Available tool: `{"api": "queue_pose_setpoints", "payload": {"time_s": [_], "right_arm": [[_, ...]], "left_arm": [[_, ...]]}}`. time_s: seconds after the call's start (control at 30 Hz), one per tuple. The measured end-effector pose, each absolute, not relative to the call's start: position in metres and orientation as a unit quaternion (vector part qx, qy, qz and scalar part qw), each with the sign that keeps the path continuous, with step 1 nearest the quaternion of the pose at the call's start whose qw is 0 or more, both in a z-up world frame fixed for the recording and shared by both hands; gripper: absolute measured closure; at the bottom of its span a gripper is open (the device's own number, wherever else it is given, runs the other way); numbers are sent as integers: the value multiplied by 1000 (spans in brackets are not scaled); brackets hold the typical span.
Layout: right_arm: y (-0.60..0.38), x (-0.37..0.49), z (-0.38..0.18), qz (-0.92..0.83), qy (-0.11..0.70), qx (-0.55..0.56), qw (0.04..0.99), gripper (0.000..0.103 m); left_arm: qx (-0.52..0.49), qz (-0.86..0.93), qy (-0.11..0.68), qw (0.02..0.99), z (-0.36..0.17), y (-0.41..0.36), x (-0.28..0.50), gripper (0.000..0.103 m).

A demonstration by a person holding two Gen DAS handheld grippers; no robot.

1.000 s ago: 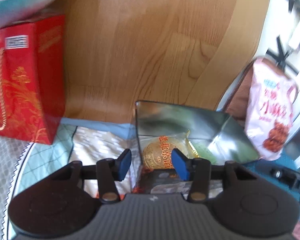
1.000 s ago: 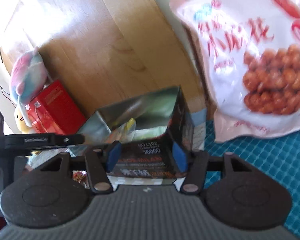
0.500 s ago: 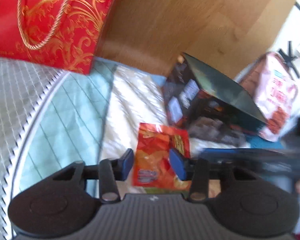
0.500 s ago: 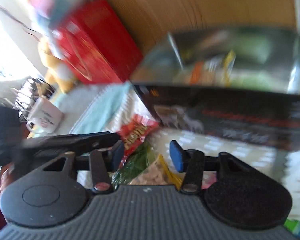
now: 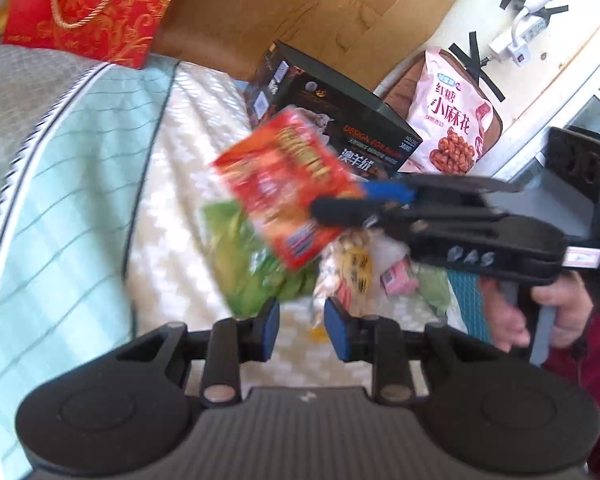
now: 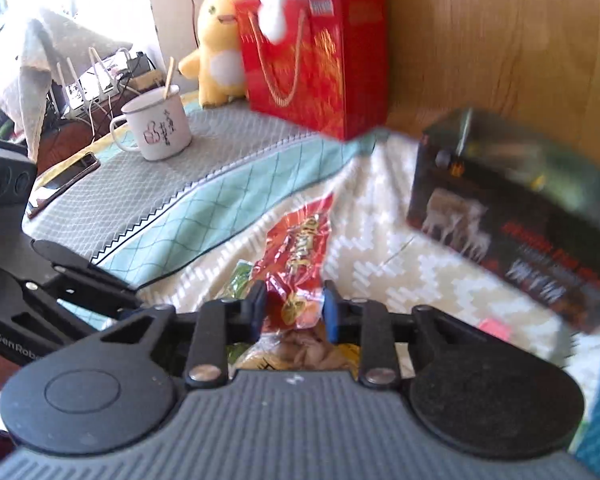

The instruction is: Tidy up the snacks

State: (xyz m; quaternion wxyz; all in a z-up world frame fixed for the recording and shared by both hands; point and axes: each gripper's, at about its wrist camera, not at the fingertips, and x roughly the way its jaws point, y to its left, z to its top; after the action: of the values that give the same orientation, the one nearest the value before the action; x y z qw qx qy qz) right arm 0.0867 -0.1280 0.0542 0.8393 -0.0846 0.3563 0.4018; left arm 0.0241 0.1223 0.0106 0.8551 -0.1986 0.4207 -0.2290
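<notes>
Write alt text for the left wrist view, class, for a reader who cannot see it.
The right gripper holds a red snack packet above a pile of snacks on a quilt. The left gripper waits open below; a dark box stands behind.

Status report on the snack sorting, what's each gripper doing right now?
Right gripper shut on red snack packet, lifted. Left gripper open, empty, over green packet. Black box beyond; path looks unobstructed.
</notes>
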Motion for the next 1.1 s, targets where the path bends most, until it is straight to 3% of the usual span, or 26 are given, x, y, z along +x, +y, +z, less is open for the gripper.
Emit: {"api": "queue_pose_setpoints", "payload": {"time_s": [0.03,0.23,0.47,0.67,0.77,0.9,1.03,1.1], "right_arm": [[-123,79,58,394,336,-102,849,92],[-122,52,84,385,261,-99,879,96],[-163,26,68,403,345,52,846,98],[-215,4,46,336,367,120,859,96],[-240,-4,43,261,357,80,893,87],[-246,-19,49,157,302,-31,940,56],[-230,-17,64,273,295,38,915,57],[-199,-15,60,325,304,17,895,57]], "left_arm": [[-204,-224,417,857,10,124,17,76],[-250,-200,402,858,14,152,3,75],[-240,-227,402,854,18,140,-5,68],[-214,-243,414,851,17,116,-7,62],[-212,-237,416,852,18,111,-2,59],[-205,-222,419,856,19,105,10,57],[-198,-216,425,857,19,96,23,57],[-194,-210,428,857,19,92,29,57]]}}
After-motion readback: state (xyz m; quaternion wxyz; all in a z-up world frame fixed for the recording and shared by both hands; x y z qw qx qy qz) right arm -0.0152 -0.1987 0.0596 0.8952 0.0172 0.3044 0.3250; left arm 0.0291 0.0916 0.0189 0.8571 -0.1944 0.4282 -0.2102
